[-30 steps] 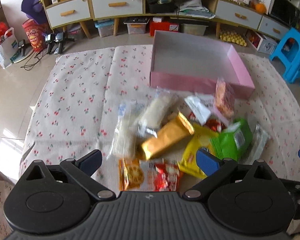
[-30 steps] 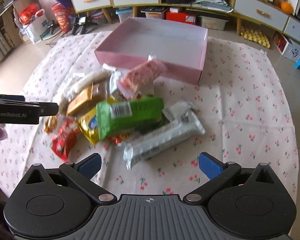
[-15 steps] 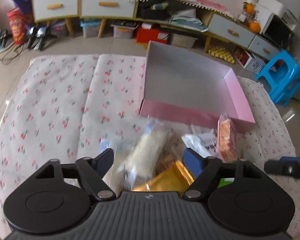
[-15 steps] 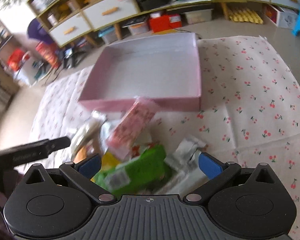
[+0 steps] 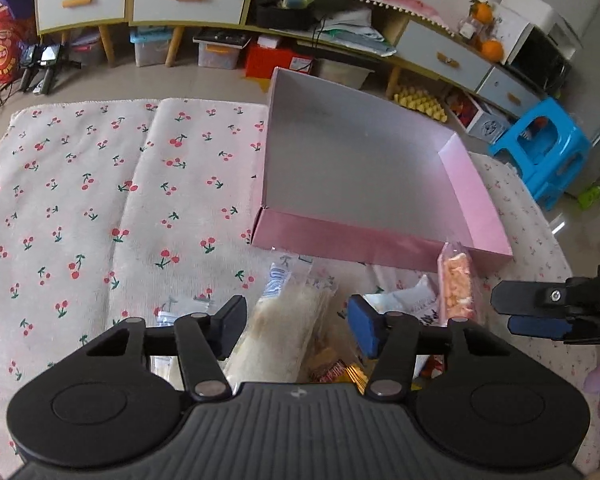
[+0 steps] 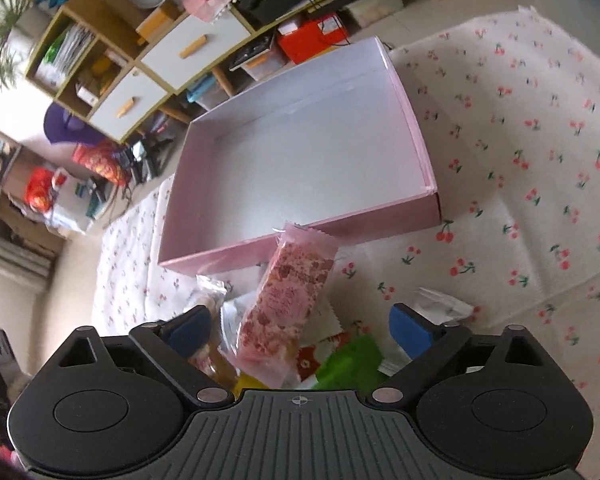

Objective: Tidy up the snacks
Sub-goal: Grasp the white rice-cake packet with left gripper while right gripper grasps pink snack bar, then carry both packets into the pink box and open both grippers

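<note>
A heap of wrapped snacks lies on the cloth just in front of an empty pink box [image 5: 380, 249] [image 6: 380, 216]. My left gripper [image 5: 296, 327] hangs low over the heap. Its jaws are closing with a pale rice-cake bar in a clear wrapper [image 5: 288, 320] between them, and a small gap still shows at the right pad. My right gripper [image 6: 302, 330] is closing from wide open. A pink speckled snack bar [image 6: 290, 300] [image 5: 456, 284] lies between its pads without touching them. In the left wrist view the right gripper [image 5: 512, 314] reaches in from the right edge.
A green packet [image 6: 352, 360], a red one and white wrappers [image 6: 440, 306] lie under the right gripper. The cherry-print cloth [image 5: 100, 200] spreads to the left and right of the box. Low cabinets with drawers [image 5: 180, 0] and a blue stool [image 5: 548, 152] stand beyond.
Both grippers have come forward and down over the heap toward the pink box. The left jaws have narrowed around the pale bar. The right gripper has rolled, with its jaws slightly narrower.
</note>
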